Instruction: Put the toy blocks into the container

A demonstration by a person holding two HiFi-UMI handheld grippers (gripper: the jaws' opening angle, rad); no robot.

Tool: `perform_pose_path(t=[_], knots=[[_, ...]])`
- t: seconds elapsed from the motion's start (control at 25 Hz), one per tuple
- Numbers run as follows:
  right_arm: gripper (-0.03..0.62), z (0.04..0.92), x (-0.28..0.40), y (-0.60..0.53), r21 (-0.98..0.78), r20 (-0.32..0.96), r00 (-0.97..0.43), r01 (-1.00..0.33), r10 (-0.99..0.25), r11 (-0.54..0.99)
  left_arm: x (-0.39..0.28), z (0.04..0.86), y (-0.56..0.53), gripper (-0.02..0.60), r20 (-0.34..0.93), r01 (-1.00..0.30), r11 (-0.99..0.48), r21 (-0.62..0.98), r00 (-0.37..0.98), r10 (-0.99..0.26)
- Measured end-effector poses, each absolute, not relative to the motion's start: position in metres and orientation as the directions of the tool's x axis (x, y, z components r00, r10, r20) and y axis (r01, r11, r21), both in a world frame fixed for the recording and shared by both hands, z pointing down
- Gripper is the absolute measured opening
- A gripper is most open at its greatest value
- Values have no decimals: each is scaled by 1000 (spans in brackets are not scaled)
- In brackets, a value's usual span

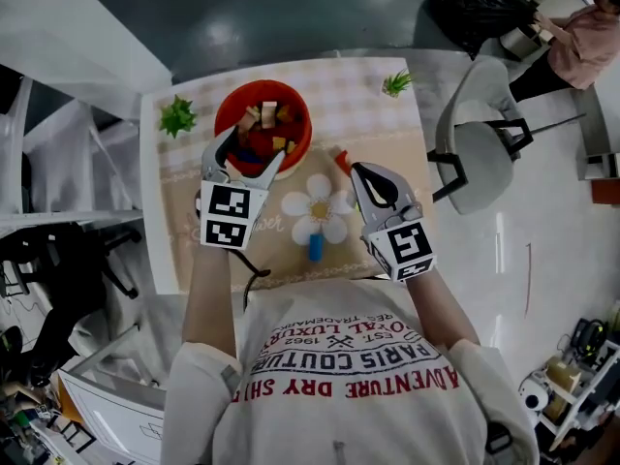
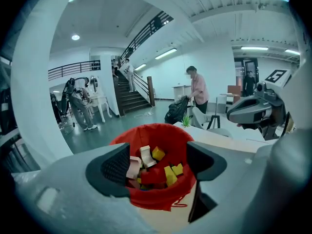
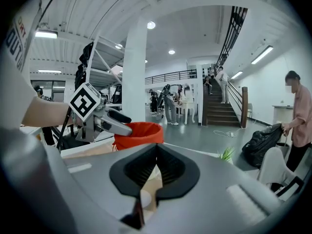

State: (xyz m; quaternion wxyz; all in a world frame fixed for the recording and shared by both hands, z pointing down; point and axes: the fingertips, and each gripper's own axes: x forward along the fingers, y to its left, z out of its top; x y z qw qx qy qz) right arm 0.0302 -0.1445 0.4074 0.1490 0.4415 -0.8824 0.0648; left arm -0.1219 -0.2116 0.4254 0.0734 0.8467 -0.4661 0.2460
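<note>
The container (image 1: 229, 104) is a red round tub with a soft-looking wall, standing upright with its mouth open towards the far left of the scene. Inside, toy blocks (image 2: 153, 172) lie heaped and tilted every way: yellow ones, a red one, pale beige ones (one of them arch-shaped) and a bit of blue low down. Two pieces are outside it. A blue cylinder (image 1: 316, 247) lies well to its near right, and a small orange-red block (image 1: 341, 161) lies just right of it.
</note>
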Motion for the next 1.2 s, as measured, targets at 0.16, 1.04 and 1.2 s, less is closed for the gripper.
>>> perform_pose_path(t=[0.16,1.04,1.2], knots=[[2,408,33,-136,12,328,-588,-780,-739,626,-117,416,-190,376,443,-847,-530,-46,458,-771],[2,486,54,-58,-63,427,-722,-624,-545,779,-35,574,1,368,681,-910,-387,151,379,-626],[2,502,60,-56,-74,455,-716,-622,-529,779,-30,602,5,326,715,-918,-362,162,362,-599]])
